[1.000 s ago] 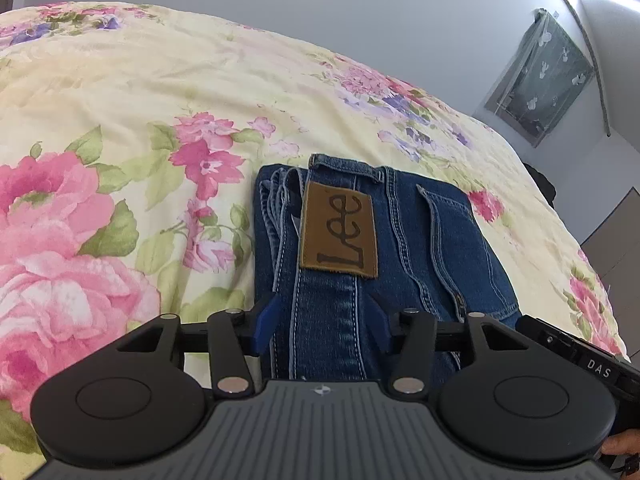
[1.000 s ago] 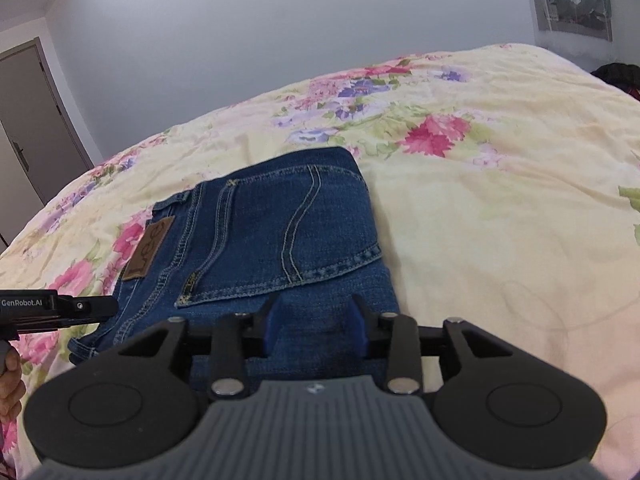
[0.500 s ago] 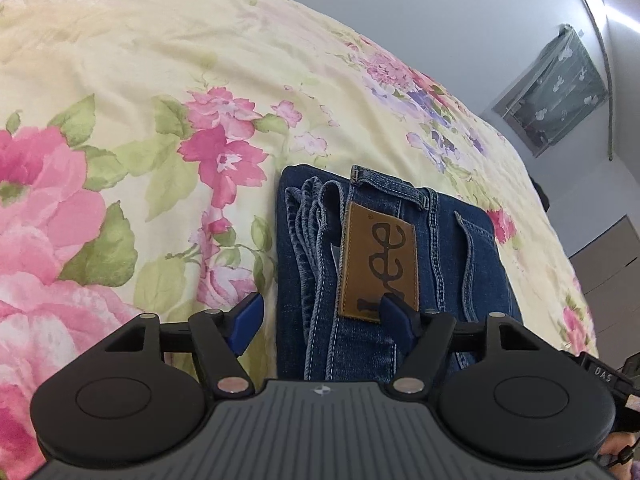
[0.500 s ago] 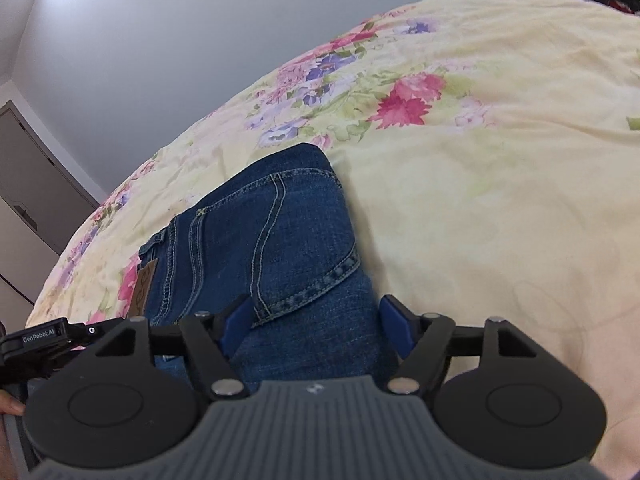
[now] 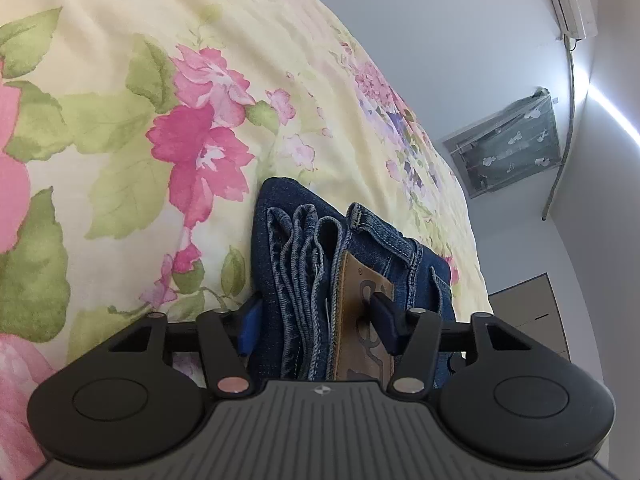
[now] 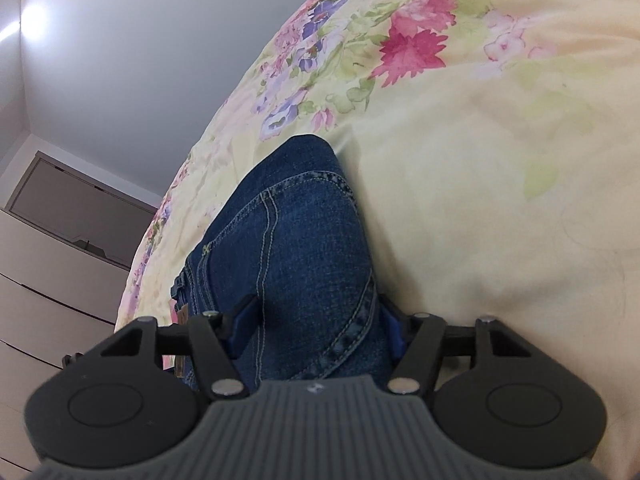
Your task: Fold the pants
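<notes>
The folded blue jeans [image 5: 304,264] lie in a thick stack on the floral bedspread [image 5: 120,120]. A brown leather Lee patch [image 5: 360,320] shows on top. My left gripper [image 5: 316,320] is open, and its blue fingers straddle the stacked waistband end, one finger beside the stack, the other over the patch. In the right wrist view the jeans [image 6: 296,248] show their back pocket side. My right gripper [image 6: 316,324] is open, with its fingers on both sides of the stack's other end.
The bedspread [image 6: 500,160] spreads widely around the jeans. A grey wall and a covered window [image 5: 508,148] are behind. A wardrobe or drawers [image 6: 52,240] stand beyond the bed's far side.
Both grippers have opened wider, tilted low to the bed and pushed forward, so the folded jeans now sit between each pair of fingers.
</notes>
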Demonstrator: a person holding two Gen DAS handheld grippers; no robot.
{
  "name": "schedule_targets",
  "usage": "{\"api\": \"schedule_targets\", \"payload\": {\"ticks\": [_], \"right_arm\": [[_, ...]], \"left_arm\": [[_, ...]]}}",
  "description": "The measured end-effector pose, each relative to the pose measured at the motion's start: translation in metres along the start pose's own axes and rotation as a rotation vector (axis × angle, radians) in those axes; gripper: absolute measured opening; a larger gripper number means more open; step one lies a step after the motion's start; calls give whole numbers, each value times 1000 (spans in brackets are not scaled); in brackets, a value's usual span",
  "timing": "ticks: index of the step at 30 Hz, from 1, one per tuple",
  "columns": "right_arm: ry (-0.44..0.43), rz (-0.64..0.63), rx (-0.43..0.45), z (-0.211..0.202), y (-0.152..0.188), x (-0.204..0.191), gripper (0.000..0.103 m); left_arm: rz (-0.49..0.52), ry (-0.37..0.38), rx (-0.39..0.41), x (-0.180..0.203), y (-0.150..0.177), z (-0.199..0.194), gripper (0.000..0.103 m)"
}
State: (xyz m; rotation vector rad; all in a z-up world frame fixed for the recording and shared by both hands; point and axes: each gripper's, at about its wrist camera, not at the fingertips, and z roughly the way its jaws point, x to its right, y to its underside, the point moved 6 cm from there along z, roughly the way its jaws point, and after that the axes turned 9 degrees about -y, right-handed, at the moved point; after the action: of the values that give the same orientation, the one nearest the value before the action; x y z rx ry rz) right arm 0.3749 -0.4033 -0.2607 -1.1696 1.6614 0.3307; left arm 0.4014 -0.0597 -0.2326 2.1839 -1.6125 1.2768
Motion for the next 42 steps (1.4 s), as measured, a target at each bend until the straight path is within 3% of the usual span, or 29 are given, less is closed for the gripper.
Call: {"api": "schedule_targets", "payload": {"ticks": [2,8,14,19,27,32,37,42], "right_arm": [[6,1,0,-2,0,0,41],[35,-67,-11,-8,-2,-30,22],[38,-121,-22,-19,0,-77,19],[-2,-133,-41,-11,11,-115,18],[-119,-121,-122,58,58,-180,18],[-183,-111,-182,120,88,-211,18],[-195,-107,-233,180,104,-226,18],[-156,-111,-274,223,115,-220,18]], "left_arm": [[8,-14,12,3,0,-5,47],[71,-59,31,23,-7,-18,34],[123,-59,54,42,-12,-42,31],[162,-85,102,41,-33,-88,31],[246,-252,152,3,-76,-183,31],[229,-331,186,-38,-97,-224,31],[197,-375,195,-80,-116,-235,31],[131,-384,175,-128,-119,-218,31]]}}
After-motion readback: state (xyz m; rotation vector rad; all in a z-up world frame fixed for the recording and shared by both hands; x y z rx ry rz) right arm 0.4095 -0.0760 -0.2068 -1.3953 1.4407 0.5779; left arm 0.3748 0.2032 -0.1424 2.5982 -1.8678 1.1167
